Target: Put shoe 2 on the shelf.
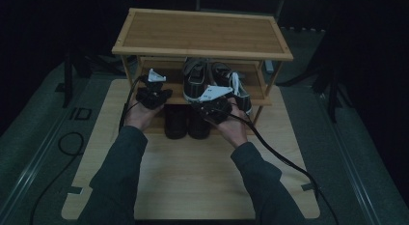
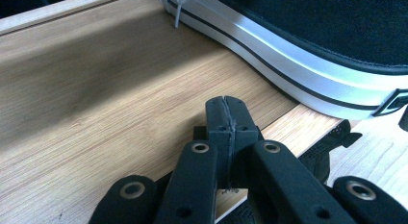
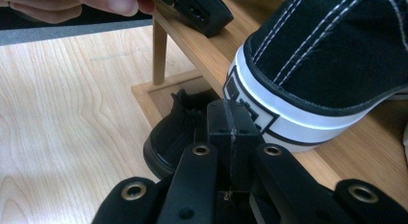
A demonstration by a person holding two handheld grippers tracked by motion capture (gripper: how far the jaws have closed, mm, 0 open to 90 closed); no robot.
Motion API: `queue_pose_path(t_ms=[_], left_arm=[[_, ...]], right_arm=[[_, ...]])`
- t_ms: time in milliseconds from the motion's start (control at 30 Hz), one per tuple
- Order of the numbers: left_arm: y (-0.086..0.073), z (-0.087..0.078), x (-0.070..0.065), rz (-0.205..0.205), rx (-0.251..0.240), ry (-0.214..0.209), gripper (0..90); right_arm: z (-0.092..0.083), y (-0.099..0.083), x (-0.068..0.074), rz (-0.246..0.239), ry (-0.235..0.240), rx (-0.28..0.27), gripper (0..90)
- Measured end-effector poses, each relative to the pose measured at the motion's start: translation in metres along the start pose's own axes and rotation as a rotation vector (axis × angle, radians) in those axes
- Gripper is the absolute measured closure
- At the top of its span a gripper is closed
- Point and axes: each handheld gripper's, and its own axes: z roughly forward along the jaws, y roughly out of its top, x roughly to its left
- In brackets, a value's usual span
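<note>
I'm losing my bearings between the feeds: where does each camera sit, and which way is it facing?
High view: above the person's side, looking forward and down on the wooden shoe rack; both forearms, left gripper, right gripper.
Left gripper view: along its shut jaws over the middle shelf, beside a black sneaker.
Right gripper view: along its shut jaws toward that sneaker's heel and a black boot beneath; fingers top left.
Shared: the sneaker and shelf.

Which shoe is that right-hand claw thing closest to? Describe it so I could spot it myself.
Start at the wooden shoe rack and look at its middle shelf. The sneaker there is black with a white rubber sole, its heel just past the shut right gripper. The boots below are plain black all over.
</note>
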Motion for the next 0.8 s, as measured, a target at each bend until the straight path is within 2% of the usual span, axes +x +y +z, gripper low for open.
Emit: queue_pose_path(t_ms=[133, 400, 467, 533, 800], left_arm=[[-0.001, 0.0, 0.002, -0.014, -0.008, -0.01, 90.0], [0.001, 0.0, 0.002, -0.013, 0.001, -0.009, 90.0], [0.002, 0.0, 0.0, -0.017, 0.005, -0.006, 90.0], [0.002, 0.001, 0.001, -0.038, -0.001, -0.023, 90.0], [0.004, 0.003, -0.002, -0.031, 0.004, -0.017, 90.0]], right_arm=[[-0.005, -0.003, -0.002, -0.001, 0.021, 0.008, 90.0], [-0.024, -0.013, -0.001, -0.052, 0.076, -0.01, 90.0], [-0.029, -0.015, 0.0, -0.047, 0.092, -0.023, 89.9], [-0.035, -0.019, 0.001, -0.042, 0.104, -0.03, 89.8], [-0.044, -0.032, -0.001, -0.038, 0.134, -0.015, 88.9]])
